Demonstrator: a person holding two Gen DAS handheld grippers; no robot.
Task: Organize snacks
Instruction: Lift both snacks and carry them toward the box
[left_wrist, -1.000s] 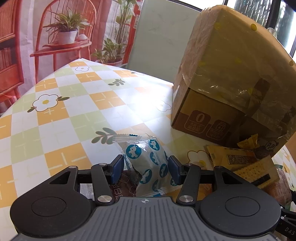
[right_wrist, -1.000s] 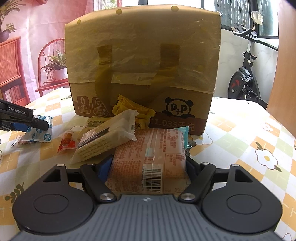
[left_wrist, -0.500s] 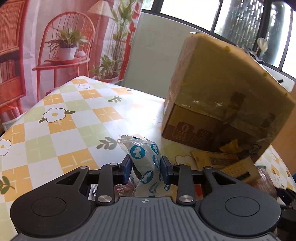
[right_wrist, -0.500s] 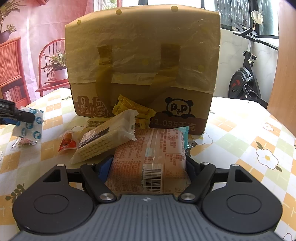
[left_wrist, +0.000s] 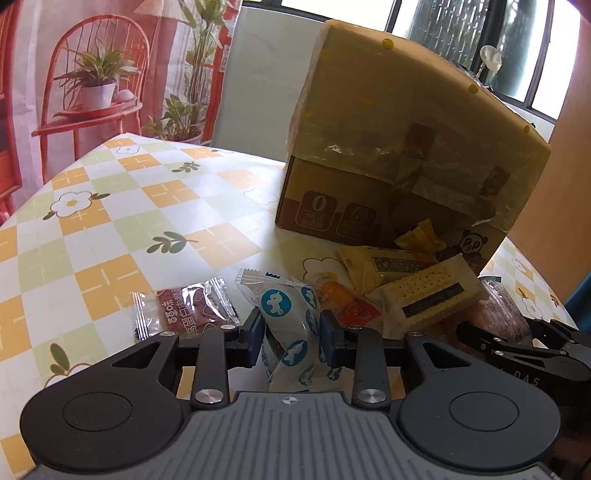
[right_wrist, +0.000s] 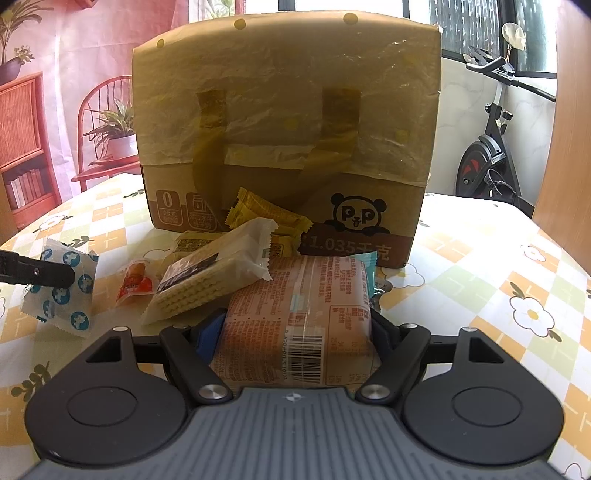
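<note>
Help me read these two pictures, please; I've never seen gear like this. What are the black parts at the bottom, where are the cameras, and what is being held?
There is no robot here: a person holds a hand-operated gripper in each hand, and each carries a wide-angle camera looking forward along its two fingers. The black parts at the bottom are those grippers.

In the left camera's picture, the left gripper has just closed on a white packet with blue dots.

In the right camera's picture, the right gripper clasps a large brownish packet with a barcode.

On the checked tablecloth lie more snacks: a cracker pack, yellow packets and a small orange packet, in front of a cardboard box.
</note>
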